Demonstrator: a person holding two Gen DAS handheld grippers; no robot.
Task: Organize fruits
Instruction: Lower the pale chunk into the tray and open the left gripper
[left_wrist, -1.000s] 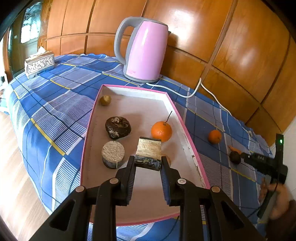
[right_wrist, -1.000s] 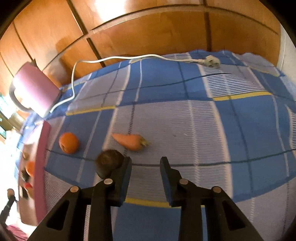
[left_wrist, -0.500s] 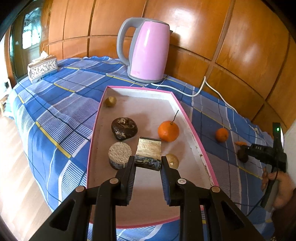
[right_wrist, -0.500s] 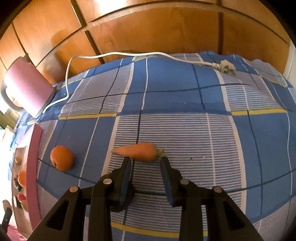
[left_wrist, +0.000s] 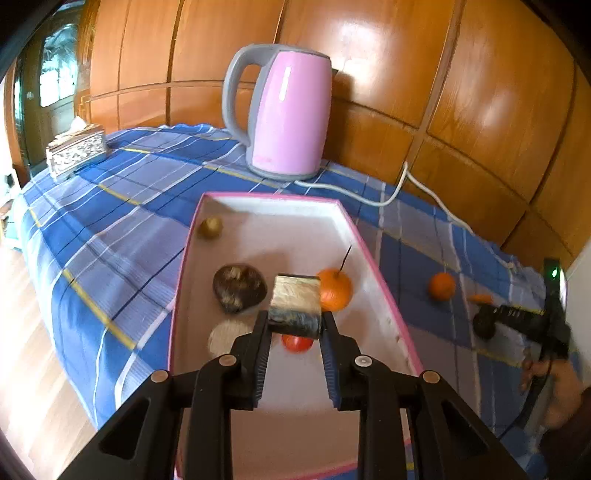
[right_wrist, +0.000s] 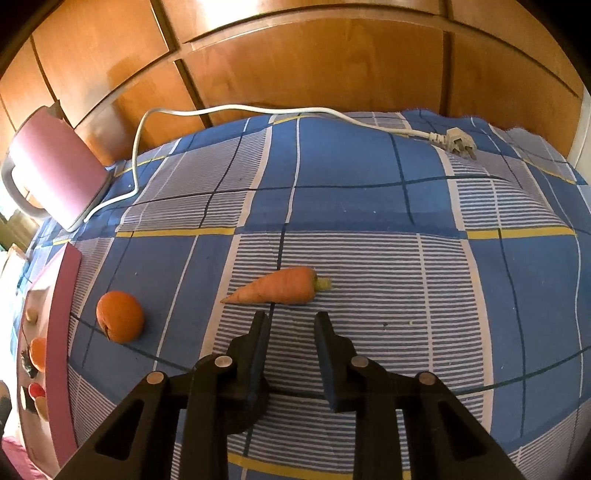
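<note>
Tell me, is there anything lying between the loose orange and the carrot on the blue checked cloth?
Nothing: in the right wrist view, only bare blue checked cloth separates the round orange from the tapered carrot.

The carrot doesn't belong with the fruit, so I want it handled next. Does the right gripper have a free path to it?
Probably yes. The carrot lies alone on the tablecloth just ahead of the right gripper, nothing between them; but its jaws have just been closing and look too narrow.

carrot just beyond tongs
</note>
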